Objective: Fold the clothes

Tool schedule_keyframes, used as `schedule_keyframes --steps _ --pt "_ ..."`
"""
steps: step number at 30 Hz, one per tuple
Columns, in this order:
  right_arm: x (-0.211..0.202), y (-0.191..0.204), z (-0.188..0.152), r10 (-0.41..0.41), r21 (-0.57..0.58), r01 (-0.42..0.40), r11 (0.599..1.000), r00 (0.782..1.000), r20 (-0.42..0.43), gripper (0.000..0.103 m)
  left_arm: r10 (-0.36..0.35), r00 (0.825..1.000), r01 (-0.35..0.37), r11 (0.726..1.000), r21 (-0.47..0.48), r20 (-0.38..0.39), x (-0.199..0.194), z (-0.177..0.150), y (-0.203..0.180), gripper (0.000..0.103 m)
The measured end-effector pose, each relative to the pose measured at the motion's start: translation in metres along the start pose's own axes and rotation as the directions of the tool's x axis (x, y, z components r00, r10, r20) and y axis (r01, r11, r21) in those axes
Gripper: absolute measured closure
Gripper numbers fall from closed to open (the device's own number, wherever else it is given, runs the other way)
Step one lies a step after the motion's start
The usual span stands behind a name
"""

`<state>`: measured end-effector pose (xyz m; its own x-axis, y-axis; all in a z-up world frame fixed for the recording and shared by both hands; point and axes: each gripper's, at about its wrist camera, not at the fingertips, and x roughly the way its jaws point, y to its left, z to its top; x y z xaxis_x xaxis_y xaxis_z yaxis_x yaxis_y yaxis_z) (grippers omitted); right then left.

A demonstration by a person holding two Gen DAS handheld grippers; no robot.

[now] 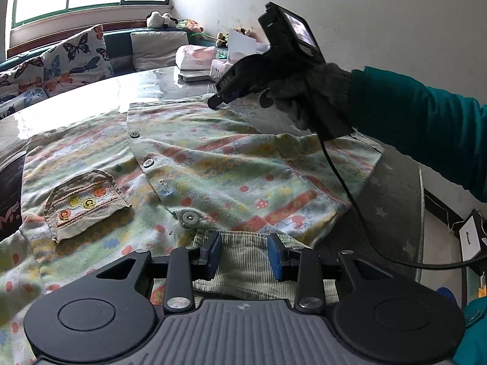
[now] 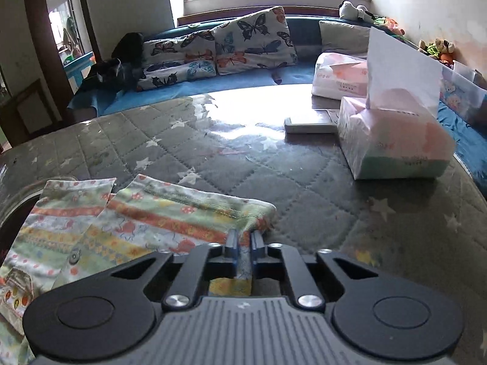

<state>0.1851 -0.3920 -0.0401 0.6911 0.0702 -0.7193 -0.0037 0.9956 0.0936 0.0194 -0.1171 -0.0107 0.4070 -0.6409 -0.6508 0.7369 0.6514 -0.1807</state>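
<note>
Both grippers at the printed shirt [image 1: 213,167].
Right gripper [image 2: 243,249] pinches its edge; left gripper [image 1: 243,255] spread over the corduroy collar, seemingly not gripping.

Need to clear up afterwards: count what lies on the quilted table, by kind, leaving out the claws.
patterned shirt: 1
tissue packs: 2
flat white gadget: 1
Total: 4

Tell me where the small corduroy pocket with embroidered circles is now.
In the left wrist view, the small corduroy pocket sits on the left side of the striped floral shirt, left of its snap buttons.
</note>
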Motion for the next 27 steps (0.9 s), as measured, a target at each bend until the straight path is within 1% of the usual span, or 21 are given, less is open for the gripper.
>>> schedule_keyframes --steps 4,7,10,12,14,16,17,18,22,27 --pt "0.007 0.006 0.004 -0.017 -0.032 0.017 0.999 1.0 0.014 0.097 -0.006 1.0 0.006 1.0 0.0 -0.001 0.0 -0.001 0.001 0.068" --pt "0.007 0.006 0.007 -0.019 -0.043 0.019 0.999 1.0 0.01 0.092 -0.004 1.0 0.004 1.0 0.001 0.0 0.0 -0.001 -0.001 0.068" --pt "-0.006 0.006 0.008 -0.018 -0.06 0.018 0.998 1.0 0.01 0.089 0.002 1.0 -0.002 1.0 0.004 0.0 0.0 -0.002 -0.003 0.066" --pt "-0.018 0.008 0.008 -0.009 -0.077 0.01 0.997 1.0 0.014 0.085 0.007 1.0 -0.007 1.0 0.004 0.0 -0.001 -0.002 -0.004 0.066" --pt "-0.033 0.013 0.006 0.016 -0.097 -0.015 0.995 1.0 0.012 0.084 0.018 1.0 -0.018 1.0 0.004 0.002 -0.002 -0.001 -0.004 0.066" --pt "-0.047 0.019 0.003 0.049 -0.121 -0.048 0.992 0.999 0.001 0.079 0.033 0.999 -0.033 0.999 0.002 0.01 -0.005 0.0 -0.004 0.066" --pt "-0.054 0.024 -0.001 0.062 -0.136 -0.063 0.989 0.998 -0.005 0.072 0.039 0.999 -0.039 0.999 -0.001 0.017 -0.007 0.0 -0.004 0.066" --pt "-0.06 0.03 -0.006 0.076 -0.159 -0.077 0.984 0.997 -0.014 0.07 0.046 0.999 -0.046 0.999 -0.005 0.024 -0.009 0.001 -0.004 0.066" --pt "-0.081 0.056 -0.035 0.13 -0.239 -0.142 0.961 0.989 -0.064 0.07 0.075 0.996 -0.074 0.997 -0.021 0.043 -0.016 0.001 -0.002 0.066" --pt "-0.088 0.075 -0.079 0.138 -0.285 -0.16 0.945 0.986 -0.097 0.071 0.098 0.995 -0.097 0.995 -0.035 0.024 -0.017 -0.009 -0.001 0.066"
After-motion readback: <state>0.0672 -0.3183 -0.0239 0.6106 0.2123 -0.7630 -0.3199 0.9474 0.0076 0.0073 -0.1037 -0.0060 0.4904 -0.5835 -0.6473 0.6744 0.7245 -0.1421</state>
